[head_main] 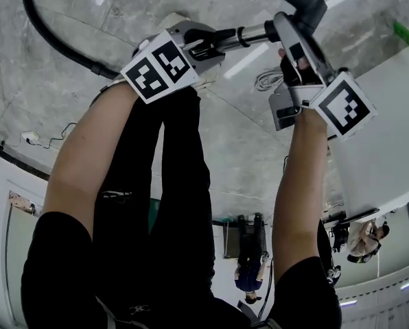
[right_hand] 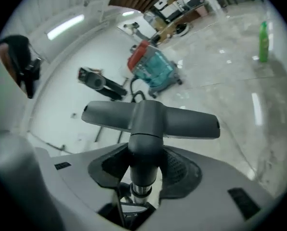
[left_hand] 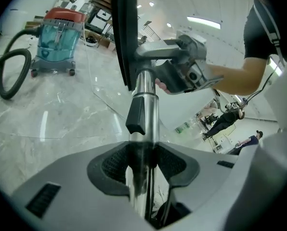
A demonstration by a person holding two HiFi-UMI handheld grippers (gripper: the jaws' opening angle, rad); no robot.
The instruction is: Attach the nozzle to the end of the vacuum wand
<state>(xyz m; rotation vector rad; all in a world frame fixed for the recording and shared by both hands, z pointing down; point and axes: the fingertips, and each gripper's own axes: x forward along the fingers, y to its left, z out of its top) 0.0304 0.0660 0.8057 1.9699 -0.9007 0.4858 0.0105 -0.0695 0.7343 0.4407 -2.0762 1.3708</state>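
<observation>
Clamping the shiny chrome vacuum wand [left_hand: 144,88] between its pads, the left gripper [left_hand: 143,165] holds it in the air above the marble floor [left_hand: 61,114]. The right gripper [right_hand: 143,170] is closed around the round neck of the dark grey, T-shaped nozzle [right_hand: 148,117], which sits at the wand's far end.

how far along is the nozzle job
Done: both parts are lifted, and the nozzle already appears to sit over the wand tip, with chrome showing below its neck. In hand: left tongs clamp the wand, right tongs clamp the nozzle's neck. Left: push it fully home if needed (seating unclear), then let go.
</observation>
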